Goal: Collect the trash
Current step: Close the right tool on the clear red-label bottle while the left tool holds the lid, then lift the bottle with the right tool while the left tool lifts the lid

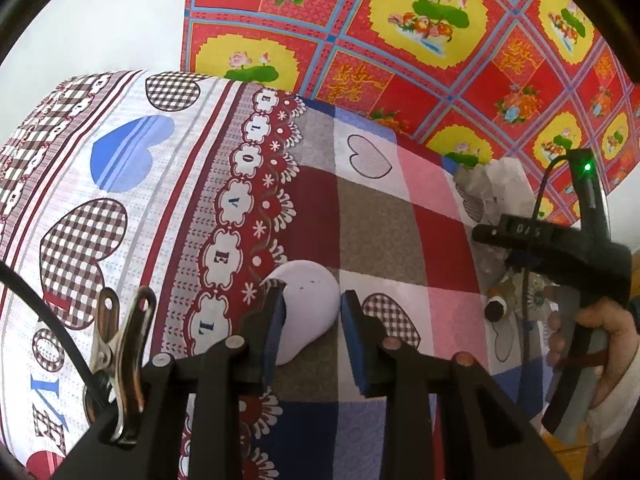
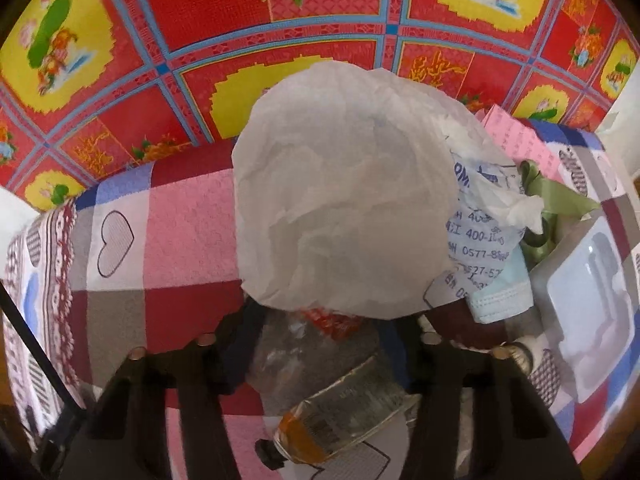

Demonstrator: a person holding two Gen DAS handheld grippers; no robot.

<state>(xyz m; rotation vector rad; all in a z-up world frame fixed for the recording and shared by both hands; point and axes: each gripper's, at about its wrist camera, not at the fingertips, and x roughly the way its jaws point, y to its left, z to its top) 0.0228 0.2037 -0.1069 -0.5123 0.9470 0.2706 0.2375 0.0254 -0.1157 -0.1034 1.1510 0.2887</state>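
Left gripper (image 1: 312, 320), spread, straddles smooth white rounded scrap (image 1: 308, 304) on checked heart-print bedsheet (image 1: 380, 232); it may squirt sideways. Right gripper (image 2: 324, 344) closure cannot be told.

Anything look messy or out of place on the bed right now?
Yes: a heap of trash lies on the checked bedspread, with crumpled white paper on top. A pale oval piece lies apart, between the left gripper's fingers.

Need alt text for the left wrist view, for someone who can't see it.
The left gripper has its jaws open around a pale lavender rounded object lying on a patchwork heart-print bedspread. At right, a hand holds the right gripper near a pile of crumpled trash, with a red floral cloth behind.
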